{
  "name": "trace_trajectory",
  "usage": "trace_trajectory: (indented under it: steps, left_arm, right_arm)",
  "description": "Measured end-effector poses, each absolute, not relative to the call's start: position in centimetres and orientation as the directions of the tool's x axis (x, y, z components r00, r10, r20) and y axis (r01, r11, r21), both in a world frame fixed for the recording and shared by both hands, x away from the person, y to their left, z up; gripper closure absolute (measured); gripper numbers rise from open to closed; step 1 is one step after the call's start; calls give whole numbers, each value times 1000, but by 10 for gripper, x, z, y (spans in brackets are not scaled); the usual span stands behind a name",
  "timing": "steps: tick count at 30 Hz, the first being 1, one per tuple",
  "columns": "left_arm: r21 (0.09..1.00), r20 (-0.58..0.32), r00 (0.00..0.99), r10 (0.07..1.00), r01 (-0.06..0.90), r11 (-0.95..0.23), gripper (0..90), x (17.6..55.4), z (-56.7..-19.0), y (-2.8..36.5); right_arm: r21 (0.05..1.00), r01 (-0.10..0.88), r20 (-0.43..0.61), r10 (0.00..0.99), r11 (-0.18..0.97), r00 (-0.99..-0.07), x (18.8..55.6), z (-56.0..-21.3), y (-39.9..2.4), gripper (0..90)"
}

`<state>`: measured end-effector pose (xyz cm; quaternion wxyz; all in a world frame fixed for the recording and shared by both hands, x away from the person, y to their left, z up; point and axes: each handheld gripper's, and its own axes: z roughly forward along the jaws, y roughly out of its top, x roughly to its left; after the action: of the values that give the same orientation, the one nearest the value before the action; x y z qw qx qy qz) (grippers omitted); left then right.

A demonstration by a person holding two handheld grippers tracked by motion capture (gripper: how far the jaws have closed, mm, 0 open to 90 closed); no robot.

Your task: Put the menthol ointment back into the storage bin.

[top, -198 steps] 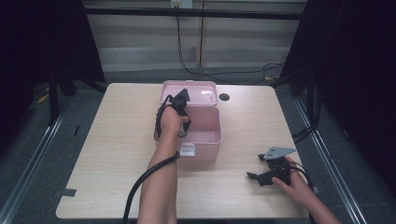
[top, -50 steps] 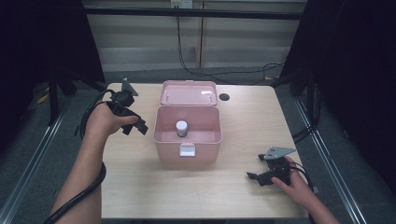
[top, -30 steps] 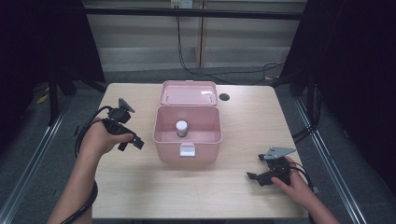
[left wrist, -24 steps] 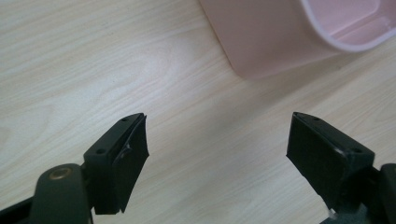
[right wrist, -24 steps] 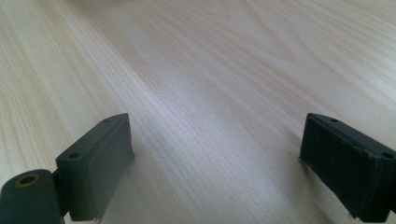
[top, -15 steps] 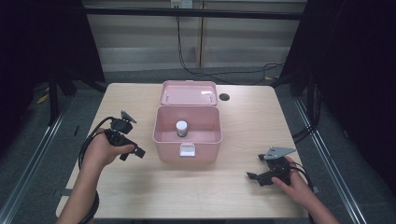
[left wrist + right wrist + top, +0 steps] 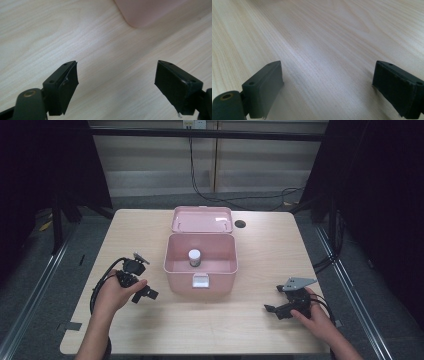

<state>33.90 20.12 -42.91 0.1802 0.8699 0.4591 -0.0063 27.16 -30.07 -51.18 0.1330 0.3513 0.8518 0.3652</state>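
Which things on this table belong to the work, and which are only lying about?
Belong to the work:
pink box, lid open
small jar inside it
left gripper, open
right gripper, open

Only there:
table's cable hole
cables on the floor

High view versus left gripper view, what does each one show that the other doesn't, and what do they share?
The high view alone takes in the open lid, the small white-capped bottle standing inside the pink box, the right gripper in its hand near the table's right front, and the round hole in the table top. The left gripper view alone shows the left gripper from close up, its black jaws wide apart with bare wood between them. Both share the wooden table and the box's lower corner, which lies beyond the jaws.
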Motion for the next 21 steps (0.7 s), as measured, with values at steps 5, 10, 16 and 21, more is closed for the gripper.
trace_trajectory:
  steps: [5, 10, 16, 21]
  left_arm:
    - [319, -177, 581, 795, 798, -512, 185, 334, -439, 203]
    - [329, -193, 595, 780, 789, -519, 185, 330, -453, 204]
    - [330, -187, 599, 779, 785, -525, 185, 324, -460, 206]
    - [338, -161, 617, 771, 768, -544, 185, 321, -463, 205]
  right_arm:
    - [716, 501, 30, 696, 487, -718, 272, -512, -301, 88]
    - [716, 501, 30, 696, 486, -718, 272, -512, -301, 88]
    - [716, 501, 30, 696, 486, -718, 272, -512, -301, 88]
    - [716, 502, 31, 697, 485, -717, 272, -512, -301, 88]
